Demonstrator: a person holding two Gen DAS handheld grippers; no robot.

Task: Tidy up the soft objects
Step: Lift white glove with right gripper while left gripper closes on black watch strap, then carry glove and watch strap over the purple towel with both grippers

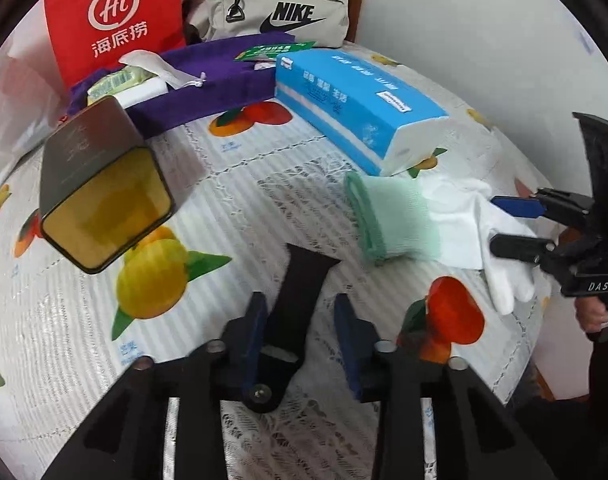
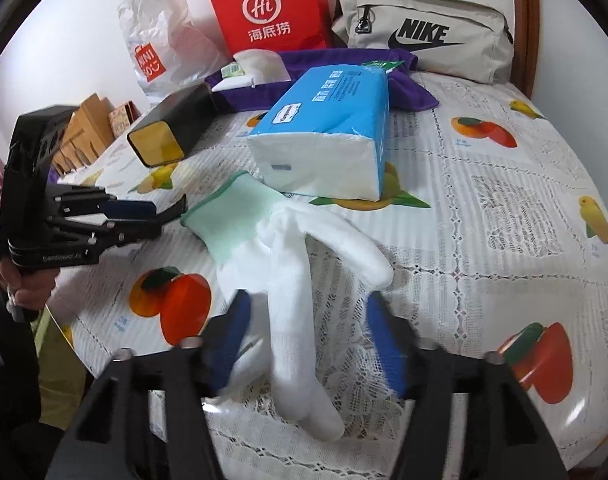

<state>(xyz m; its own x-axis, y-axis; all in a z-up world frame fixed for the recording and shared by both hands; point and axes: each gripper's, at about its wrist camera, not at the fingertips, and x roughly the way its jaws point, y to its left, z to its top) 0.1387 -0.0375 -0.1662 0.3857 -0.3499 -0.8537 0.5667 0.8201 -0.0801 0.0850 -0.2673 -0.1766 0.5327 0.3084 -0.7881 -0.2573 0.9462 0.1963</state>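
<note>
The white glove point(image 2: 295, 280) with its pale green cuff point(image 2: 227, 220) lies flat on my fruit-print surface point(image 2: 504, 240), cuff toward the blue tissue pack point(image 2: 328, 128), fingers pointing back at my right hand-held gripper point(image 2: 308, 344). That gripper's blue pads point(image 2: 384, 344) stand spread on either side of the glove's fingers, clear of them, so nothing is pinched there. A black strap point(image 1: 299, 300) lies between the pads of my left hand-held gripper point(image 1: 299, 340); the pads are partly apart with a gap on both sides of the strap, so I read no grip on it. From the right camera I see the strap's tip just beside the glove's cuff. Left of the tissue pack a dark tin point(image 2: 171, 128) lies on its side, showing a yellow end. Behind them a purple cloth point(image 2: 404, 80) stretches across the back, with a red paper bag point(image 2: 267, 8), a beige Nike pouch point(image 2: 424, 32) and a white plastic bag point(image 2: 159, 36) against the wall.
</note>
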